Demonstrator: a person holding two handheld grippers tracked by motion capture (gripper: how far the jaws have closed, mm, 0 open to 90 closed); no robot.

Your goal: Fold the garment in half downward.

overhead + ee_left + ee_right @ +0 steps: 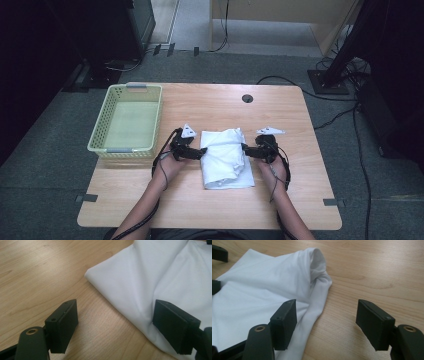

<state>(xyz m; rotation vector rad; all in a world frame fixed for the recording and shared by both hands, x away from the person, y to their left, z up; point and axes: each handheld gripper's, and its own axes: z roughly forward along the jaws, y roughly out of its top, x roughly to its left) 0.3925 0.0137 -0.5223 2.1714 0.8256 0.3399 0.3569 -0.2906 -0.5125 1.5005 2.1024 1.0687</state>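
A white folded cloth (pixel 225 160) lies in the middle of the wooden table (pixel 200 200). My left gripper (pixel 202 152) is at the cloth's left edge and my right gripper (pixel 245 148) at its right edge, pointing toward each other. In the left gripper view the left gripper (pixel 115 312) is open, one jaw on the cloth (pixel 150 272) and the other over bare wood. In the right gripper view the right gripper (pixel 325 310) is open too, straddling the rumpled edge of the cloth (pixel 262 282) without pressing on it.
A pale green plastic basket (pixel 100 131) stands empty at the table's left rear. A round cable hole (pixel 247 98) sits near the far edge. Bare wood runs along the front and right of the table. Cables lie on the floor beyond.
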